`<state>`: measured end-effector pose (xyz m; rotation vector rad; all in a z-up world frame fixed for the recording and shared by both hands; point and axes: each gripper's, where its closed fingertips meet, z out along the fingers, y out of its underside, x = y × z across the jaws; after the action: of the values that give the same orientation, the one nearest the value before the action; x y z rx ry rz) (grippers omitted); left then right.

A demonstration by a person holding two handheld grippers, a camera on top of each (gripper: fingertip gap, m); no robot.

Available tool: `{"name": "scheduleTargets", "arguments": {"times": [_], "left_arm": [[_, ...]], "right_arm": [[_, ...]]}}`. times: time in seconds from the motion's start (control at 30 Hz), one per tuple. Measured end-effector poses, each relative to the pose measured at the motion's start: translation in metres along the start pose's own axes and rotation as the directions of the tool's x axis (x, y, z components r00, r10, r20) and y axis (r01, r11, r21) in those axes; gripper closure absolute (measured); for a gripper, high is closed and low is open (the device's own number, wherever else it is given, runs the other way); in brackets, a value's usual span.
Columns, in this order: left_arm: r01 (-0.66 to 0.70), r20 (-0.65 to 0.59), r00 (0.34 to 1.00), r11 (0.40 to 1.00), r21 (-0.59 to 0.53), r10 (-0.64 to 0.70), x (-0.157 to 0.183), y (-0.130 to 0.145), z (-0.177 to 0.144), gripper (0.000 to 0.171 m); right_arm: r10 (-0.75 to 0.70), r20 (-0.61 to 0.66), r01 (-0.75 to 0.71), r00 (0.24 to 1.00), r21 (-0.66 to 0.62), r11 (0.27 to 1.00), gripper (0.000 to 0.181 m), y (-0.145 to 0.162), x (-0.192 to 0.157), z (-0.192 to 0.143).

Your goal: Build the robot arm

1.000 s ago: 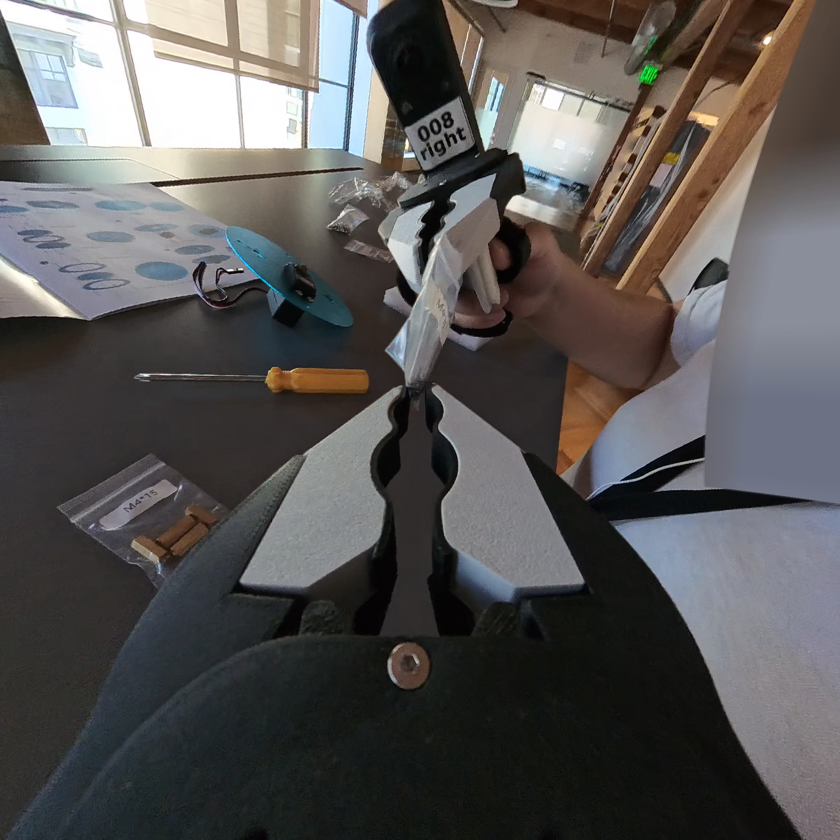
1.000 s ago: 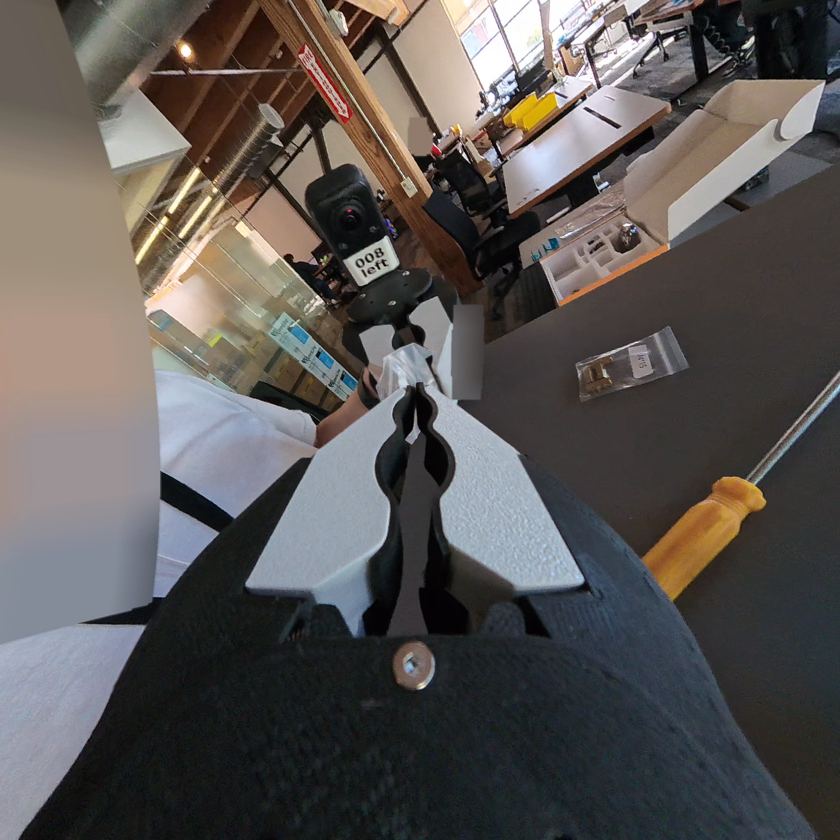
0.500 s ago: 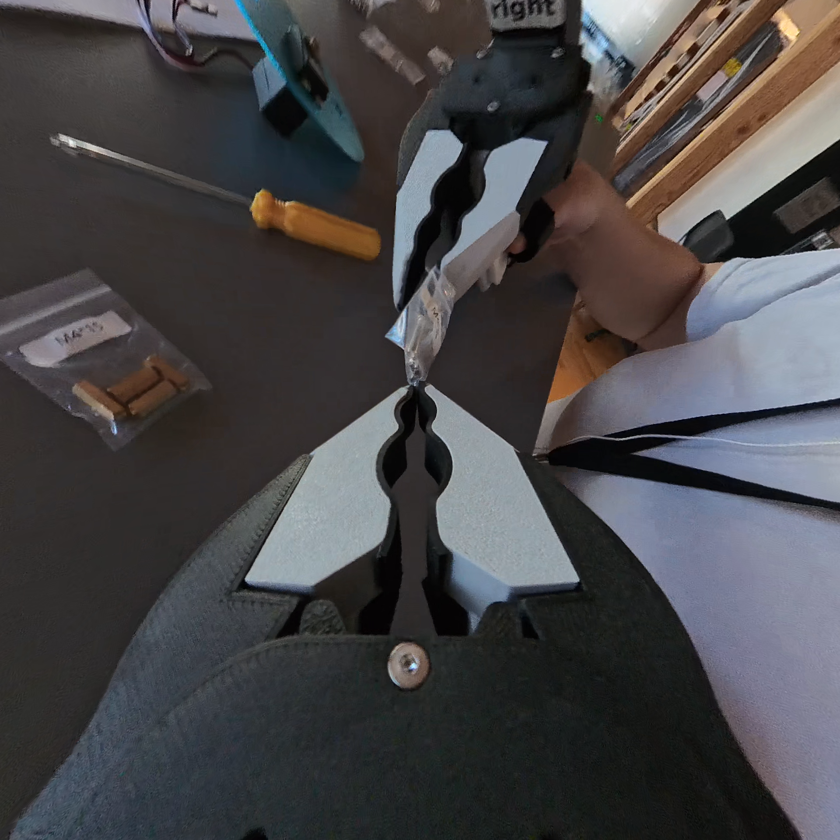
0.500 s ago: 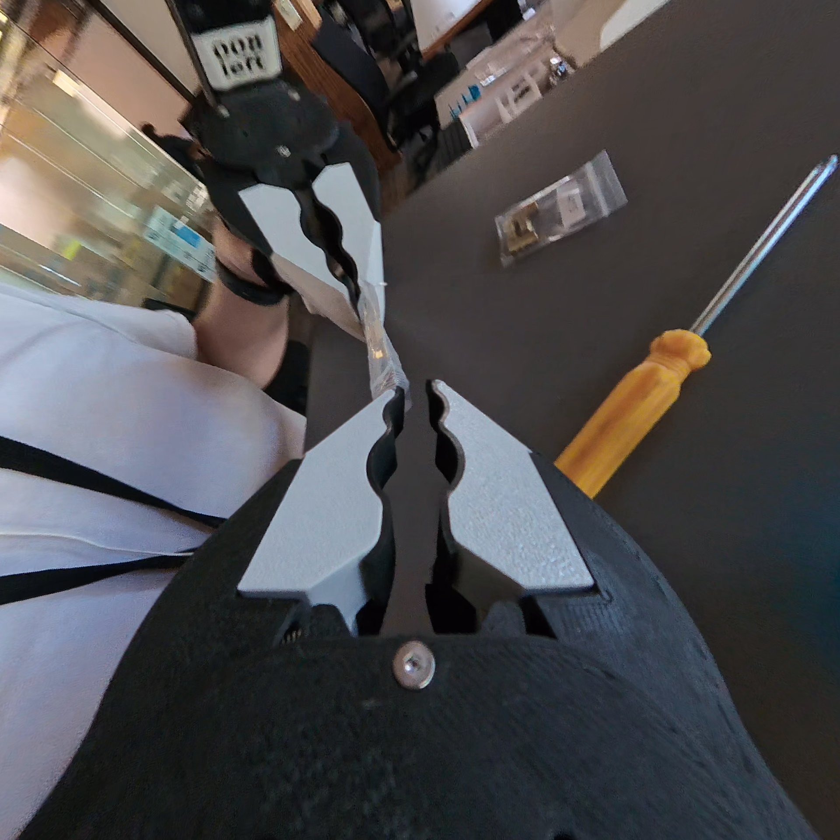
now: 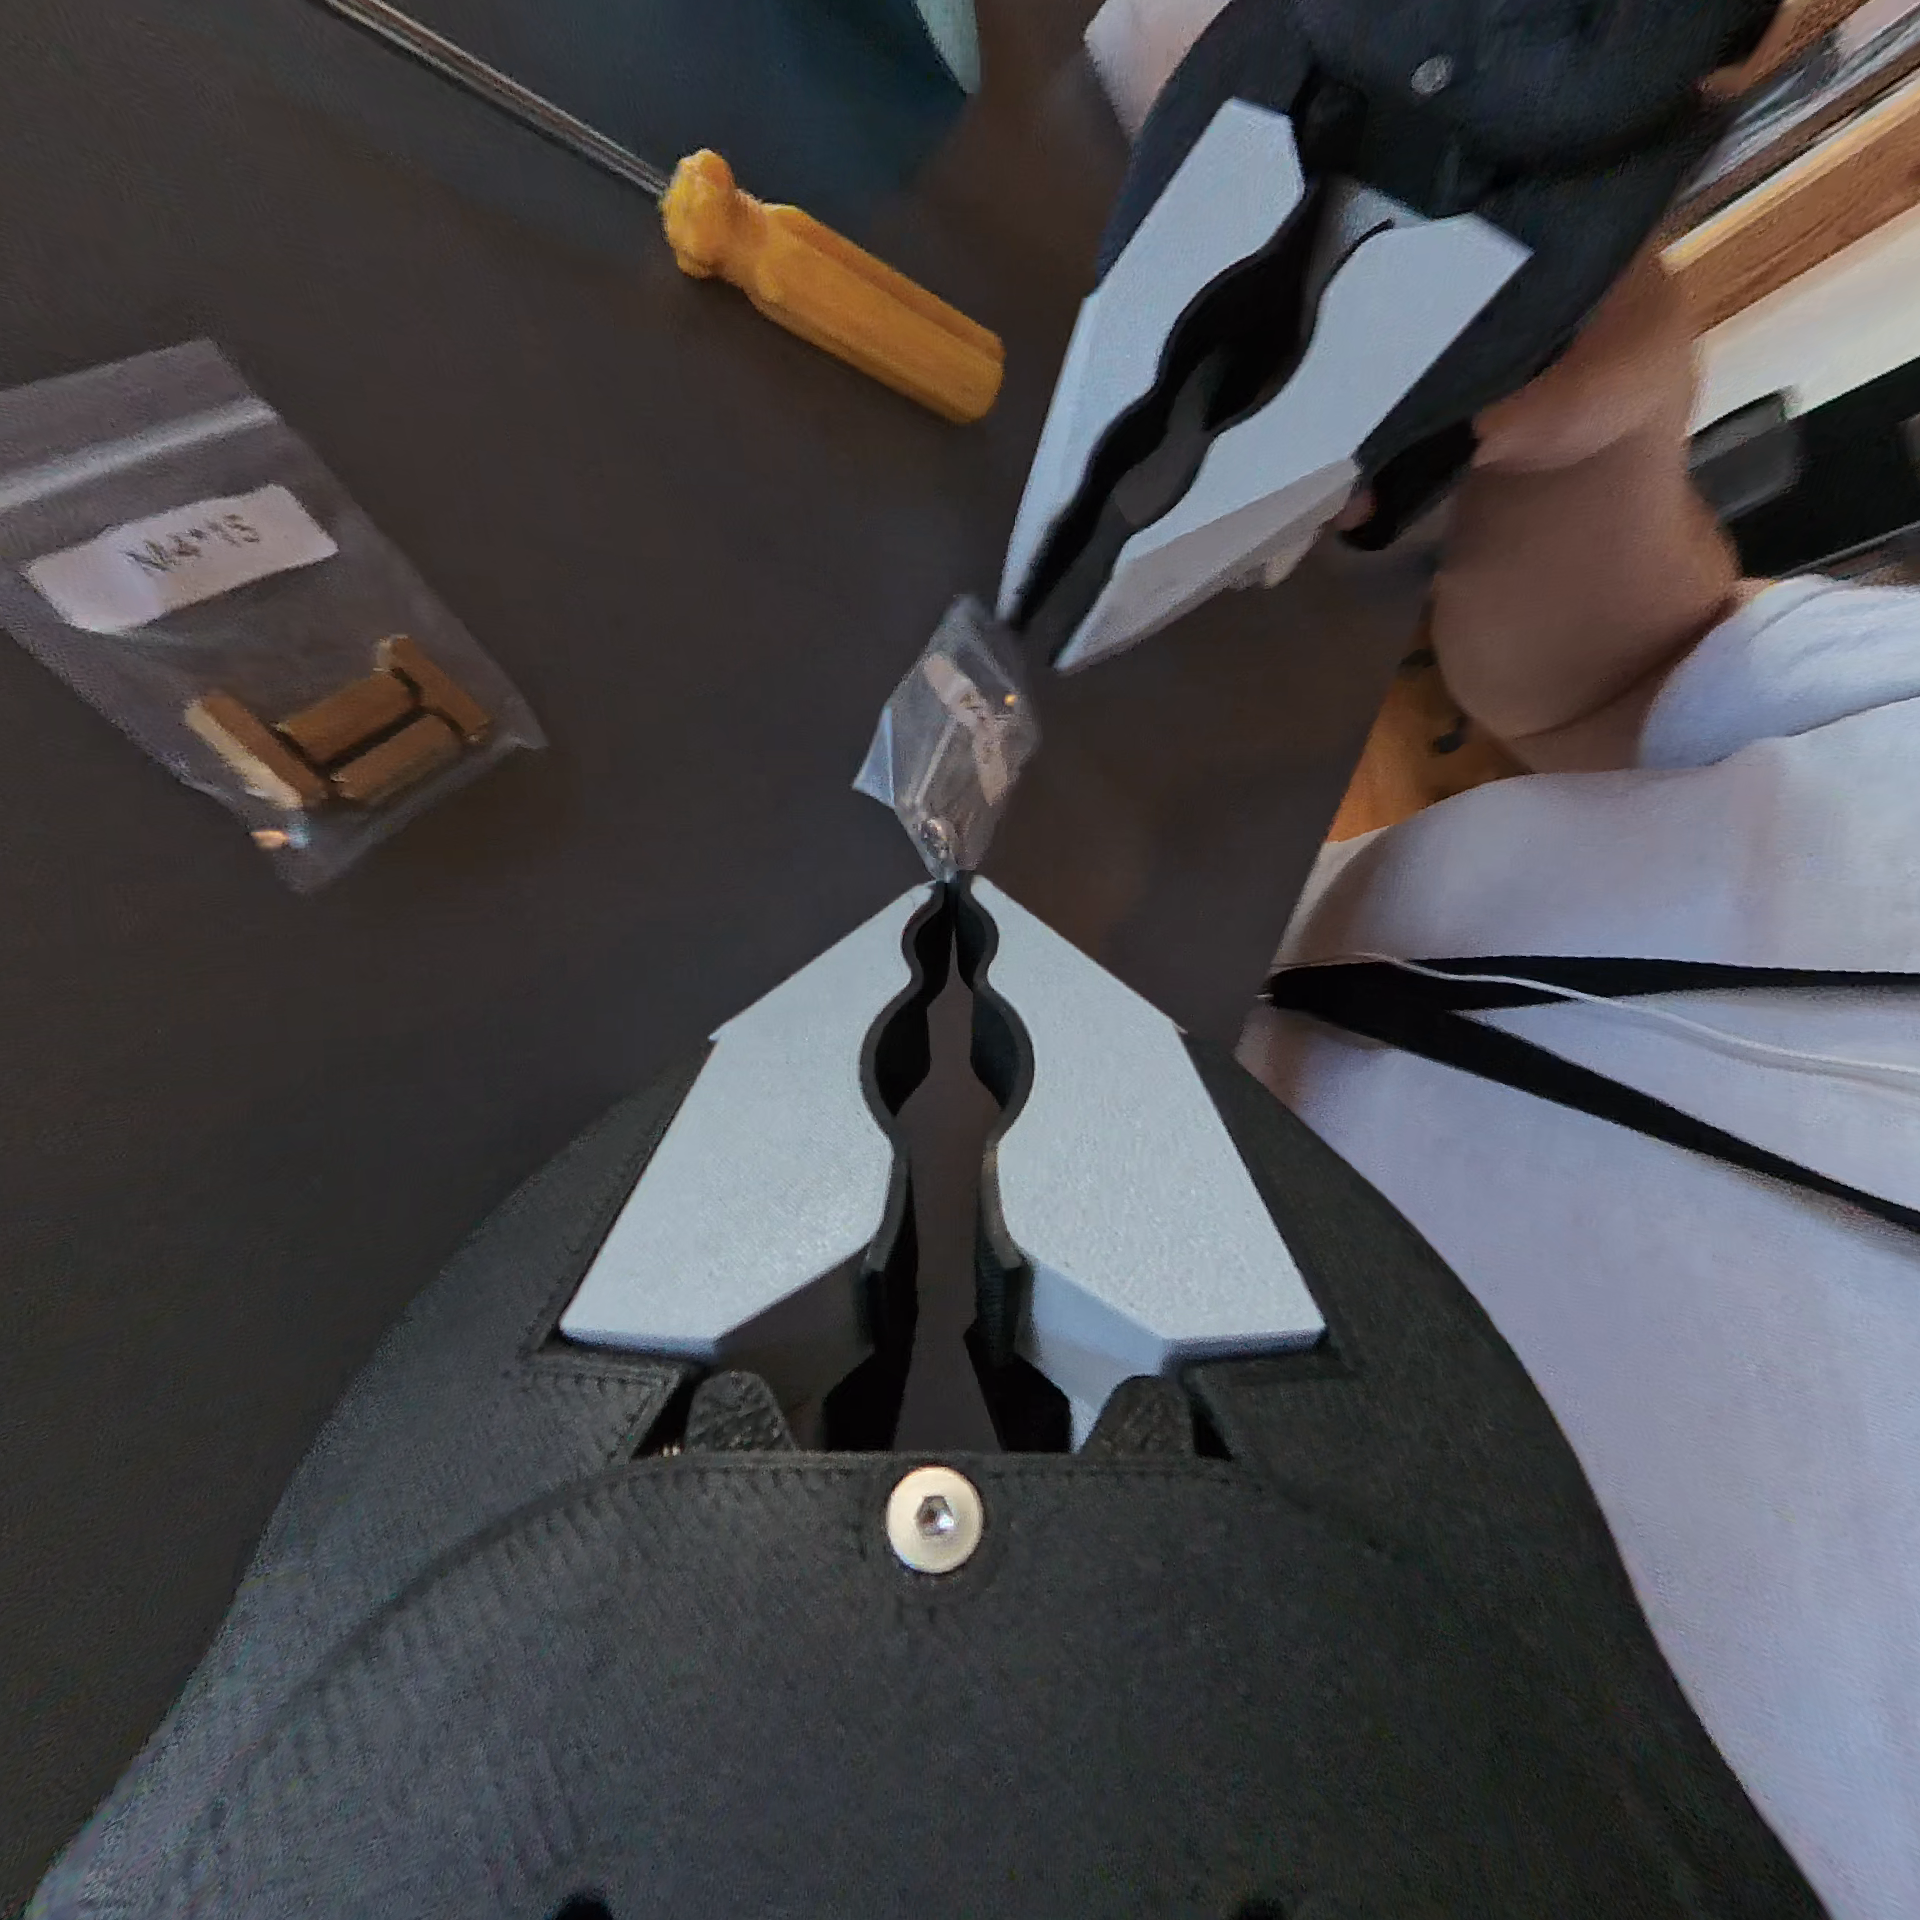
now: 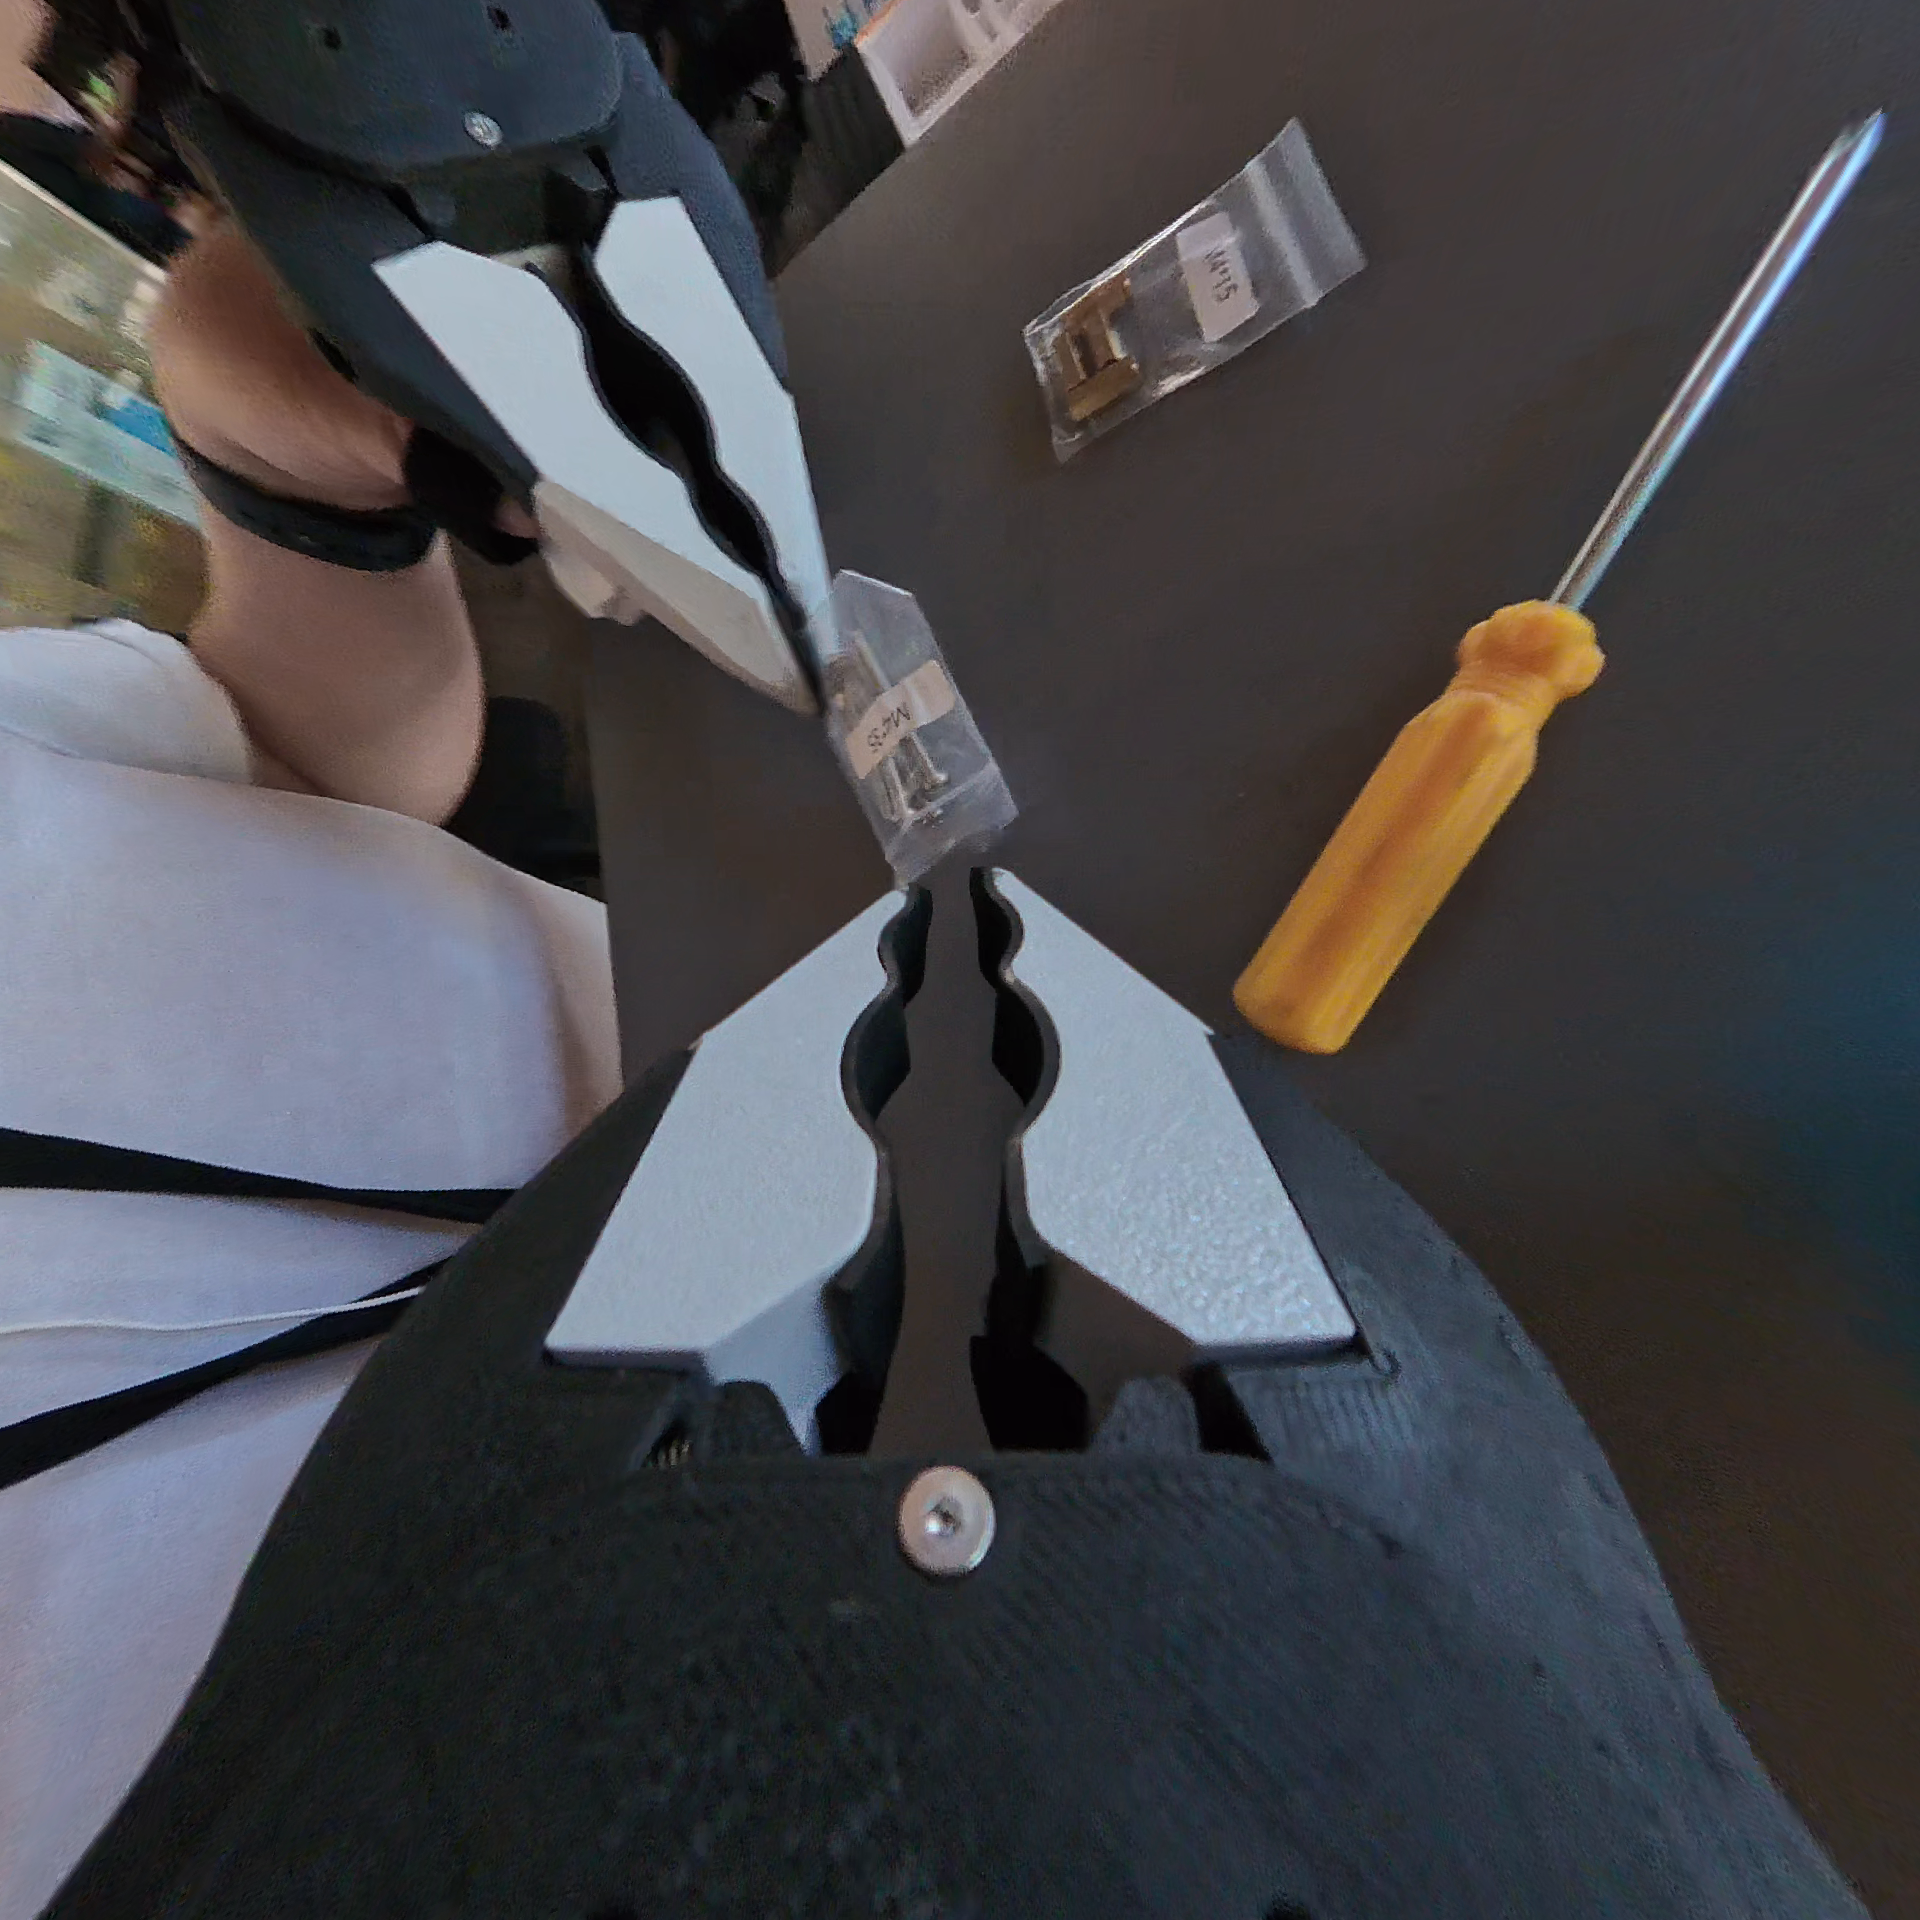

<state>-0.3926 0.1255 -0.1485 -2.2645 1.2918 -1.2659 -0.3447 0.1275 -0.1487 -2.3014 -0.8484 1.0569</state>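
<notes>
1. Dark table [image 5: 312, 1039] fills both views; a person in a white shirt [image 5: 1610, 1039] sits at its edge.
2. Left gripper [image 5: 948, 885] has its tips pressed together on the bottom corner of a small clear bag [image 5: 951, 727] of screws, held above the table.
3. Right gripper [image 6: 943, 881] stands slightly spread, with the bag's [image 6: 914, 743] corner just at its tips; no grip is visible from its own view.
4. Left of the bag lies a labelled bag of brass parts [image 5: 249, 613].
5. Beyond the bag lies an orange screwdriver [image 5: 831, 281], near it, flat on the table.
</notes>
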Motion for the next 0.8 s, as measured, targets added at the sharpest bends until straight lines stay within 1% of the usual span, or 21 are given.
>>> {"name": "scheduleTargets", "arguments": {"times": [0.03,0.1,0.2,0.27,0.33,0.4,0.43,0.5,0.53,0.57,0.6,0.63,0.7,0.8], "left_arm": [[0.000,0.034,0.999,1.000,-0.016,0.001,-0.007,0.001,0.001,0.171],[0.044,-0.019,0.999,0.999,-0.006,-0.044,0.000,-0.004,0.000,0.171],[-0.003,0.021,1.000,1.000,-0.024,0.003,-0.001,-0.004,0.001,0.171],[0.005,-0.011,1.000,1.000,-0.005,-0.005,0.007,-0.009,0.000,0.171],[-0.023,0.046,0.999,0.999,-0.030,0.024,-0.001,-0.007,0.000,0.171],[-0.025,0.007,1.000,1.000,-0.009,0.025,0.006,-0.012,-0.001,0.171],[-0.028,0.028,0.999,0.999,-0.020,0.028,0.003,-0.011,-0.001,0.171],[-0.046,0.016,0.999,0.999,-0.015,0.047,0.006,-0.011,-0.001,0.171],[-0.048,0.057,0.997,0.998,-0.029,0.050,-0.003,-0.009,-0.001,0.171],[-0.019,0.052,0.998,0.999,-0.040,0.021,-0.007,-0.006,0.000,0.171],[0.013,0.016,1.000,0.999,-0.032,-0.013,-0.004,-0.005,0.002,0.171],[0.016,0.007,1.000,1.000,-0.026,-0.016,-0.002,-0.005,0.002,0.171],[-0.010,0.042,0.999,0.999,-0.045,0.012,-0.007,-0.001,0.004,0.171],[0.033,0.011,0.999,0.999,-0.035,-0.032,-0.008,0.000,0.003,0.171]], "right_arm": [[0.021,0.021,-0.021,1.000,-0.001,1.000,0.173,0.001,0.000,0.001],[0.041,0.023,-0.041,0.999,-0.013,0.999,0.173,0.004,0.003,0.002],[0.028,0.025,-0.028,0.999,-0.016,0.999,0.173,0.004,0.003,0.002],[0.023,0.023,-0.023,0.999,-0.012,1.000,0.174,0.004,0.004,0.002],[0.018,0.026,-0.018,0.999,-0.003,1.000,0.174,0.002,0.006,0.002],[0.010,0.018,-0.010,1.000,0.000,1.000,0.174,0.002,0.007,0.001],[0.003,0.015,-0.003,1.000,0.002,1.000,0.174,0.002,0.007,0.000],[-0.014,0.001,0.014,1.000,-0.001,1.000,0.174,0.002,0.009,-0.001],[-0.024,-0.006,0.024,1.000,-0.002,1.000,0.174,0.002,0.010,-0.001],[-0.028,-0.010,0.028,1.000,-0.006,1.000,0.174,0.002,0.011,-0.001],[-0.033,-0.014,0.033,0.999,-0.008,0.999,0.174,0.002,0.011,0.000],[-0.045,-0.019,0.045,0.999,-0.007,0.999,0.174,0.002,0.011,0.000],[-0.074,-0.033,0.073,0.997,-0.011,0.997,0.174,0.002,0.012,0.000],[-0.133,-0.066,0.133,0.989,-0.011,0.991,0.172,0.000,0.014,-0.002]]}}
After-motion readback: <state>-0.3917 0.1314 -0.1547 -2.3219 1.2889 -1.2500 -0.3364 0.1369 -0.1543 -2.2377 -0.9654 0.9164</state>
